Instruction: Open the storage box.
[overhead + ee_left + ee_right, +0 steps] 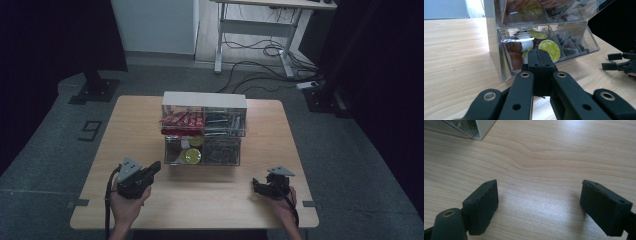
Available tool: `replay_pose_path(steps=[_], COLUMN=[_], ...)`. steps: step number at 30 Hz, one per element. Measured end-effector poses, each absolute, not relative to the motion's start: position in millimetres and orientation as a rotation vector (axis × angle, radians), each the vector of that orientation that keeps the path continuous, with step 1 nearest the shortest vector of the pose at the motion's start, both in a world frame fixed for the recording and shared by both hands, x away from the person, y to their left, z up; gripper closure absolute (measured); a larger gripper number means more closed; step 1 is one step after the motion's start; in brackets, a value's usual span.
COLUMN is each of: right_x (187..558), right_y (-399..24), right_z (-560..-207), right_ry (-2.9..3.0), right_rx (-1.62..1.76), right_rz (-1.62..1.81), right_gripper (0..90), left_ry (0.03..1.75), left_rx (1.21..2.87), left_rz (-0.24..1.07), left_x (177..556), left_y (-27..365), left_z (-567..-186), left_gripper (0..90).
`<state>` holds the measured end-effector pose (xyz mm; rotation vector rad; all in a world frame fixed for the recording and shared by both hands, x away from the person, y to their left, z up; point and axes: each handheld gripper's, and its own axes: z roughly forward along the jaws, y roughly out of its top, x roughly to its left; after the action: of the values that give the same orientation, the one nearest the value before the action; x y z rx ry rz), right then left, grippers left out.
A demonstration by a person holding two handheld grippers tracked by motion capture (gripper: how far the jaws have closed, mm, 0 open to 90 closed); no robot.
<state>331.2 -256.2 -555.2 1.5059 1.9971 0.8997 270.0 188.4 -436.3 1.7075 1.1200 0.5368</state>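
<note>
Item: clear two-tier organiser at table centre, lower drawer holding coffee pods at its left. Left gripper — jaws pressed together on nothing, tips aimed at the drawer front, just near of it; right gripper — jaws spread wide over bare wood at near right. Handling note, as judgement: the drawer seems the thing in hand — keep the closed tips low and square to its front, moving slowly, since light plastic likely slides.

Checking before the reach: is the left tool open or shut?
Shut. The left tool has its jaws pressed together with nothing between them, pointing at the clear organizer.
</note>
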Motion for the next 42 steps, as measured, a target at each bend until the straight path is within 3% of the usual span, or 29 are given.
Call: replay_pose_path(steps=[42], right_x=[331], right_y=[-256], right_z=[-555], right_ry=[1.995], right_rx=[1.506], right_rz=[0.899], right_gripper=[15.3], left_ry=[1.057], left_rx=[1.727], left_rz=[0.509], left_x=[296], left_y=[167], left_z=[-396], left_gripper=[90.0])
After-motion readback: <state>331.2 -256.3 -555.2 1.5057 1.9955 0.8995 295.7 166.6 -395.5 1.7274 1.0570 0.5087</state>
